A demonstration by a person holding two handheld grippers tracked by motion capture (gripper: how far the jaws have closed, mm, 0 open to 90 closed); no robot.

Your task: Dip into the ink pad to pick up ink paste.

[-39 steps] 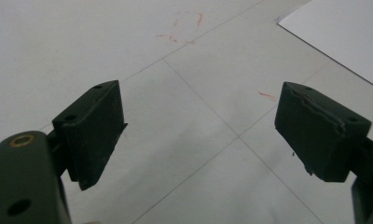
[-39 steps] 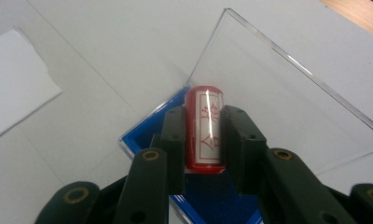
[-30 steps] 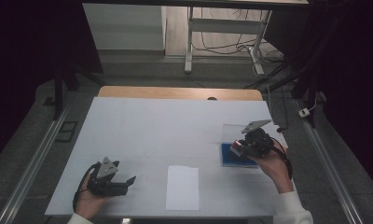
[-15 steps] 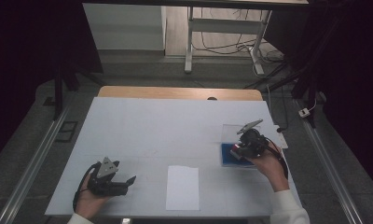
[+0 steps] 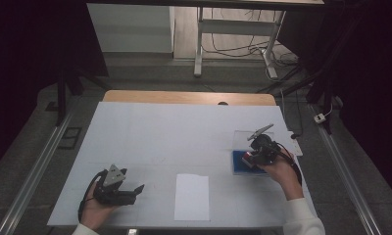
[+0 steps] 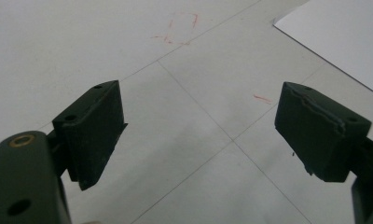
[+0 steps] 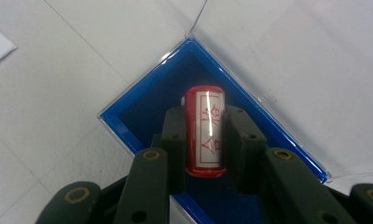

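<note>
Two black jaws of the right gripper [image 7: 204,140] clench a small red stamp [image 7: 206,132] over the blue ink-pad case [image 7: 142,109] on the worktop [image 5: 150,132]. It looks light, rigid and smooth-sided, so a mid-barrel hold suits it. Well apart, the left gripper [image 6: 201,133] rests released.

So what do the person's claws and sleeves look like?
Each claw is dark, almost black, with two flat blocky fingers on bars with brass-coloured rivets. The left claw has a grey three-cornered plate on top, and so does the right claw. A black cable trails from each. The sleeves are white.
</note>
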